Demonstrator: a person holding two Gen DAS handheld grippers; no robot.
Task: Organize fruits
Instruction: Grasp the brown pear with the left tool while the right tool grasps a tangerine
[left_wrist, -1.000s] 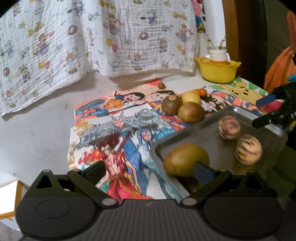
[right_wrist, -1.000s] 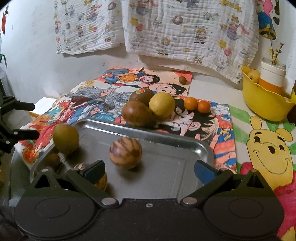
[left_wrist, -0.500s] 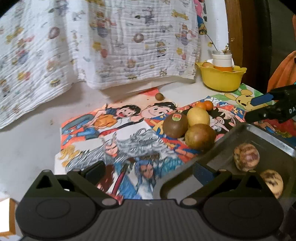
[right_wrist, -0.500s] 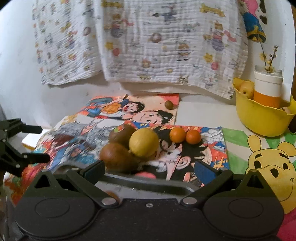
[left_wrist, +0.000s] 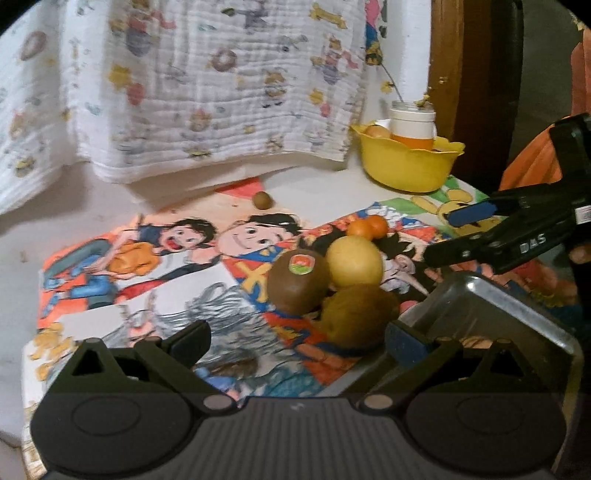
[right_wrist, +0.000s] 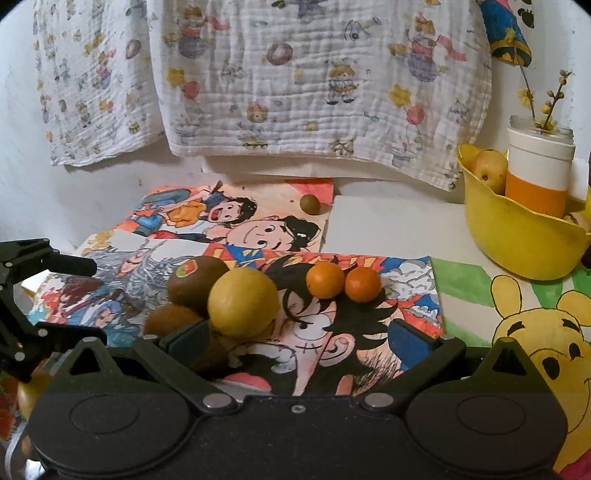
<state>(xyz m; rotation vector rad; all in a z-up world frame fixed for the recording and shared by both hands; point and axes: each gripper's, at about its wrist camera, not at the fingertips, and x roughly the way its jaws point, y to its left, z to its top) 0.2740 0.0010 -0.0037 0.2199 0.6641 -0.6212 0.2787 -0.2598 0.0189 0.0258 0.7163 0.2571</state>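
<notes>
Two wrist views of a fruit-sorting bench covered with cartoon mats (right_wrist: 258, 236). Both hand-held tools are spread wide and carry nothing: the left gripper (left_wrist: 295, 338) faces the fruit cluster from the near left, and the right gripper (right_wrist: 299, 338) faces it from the near side, its fingers bracketing the lemon (right_wrist: 242, 302). The cluster comprises a stickered kiwi (left_wrist: 297, 280), the lemon, and a second brown kiwi (left_wrist: 356, 314), all touching one another; two small oranges (right_wrist: 343, 282) sit together just right of the cluster, and one tiny brown fruit (right_wrist: 309, 204) lies alone at the far edge of the mats. A metal tray (left_wrist: 509, 314) occupies the near right in the left view (its contents are not visible here). A yellow bowl (right_wrist: 517, 236) at far right holds a cup and a pale fruit. The step in hand appears to be the approach for the next pick. The next move probably calls for advancing the right tool around the lemon and closing gently, since the neighbouring kiwis may roll.
</notes>
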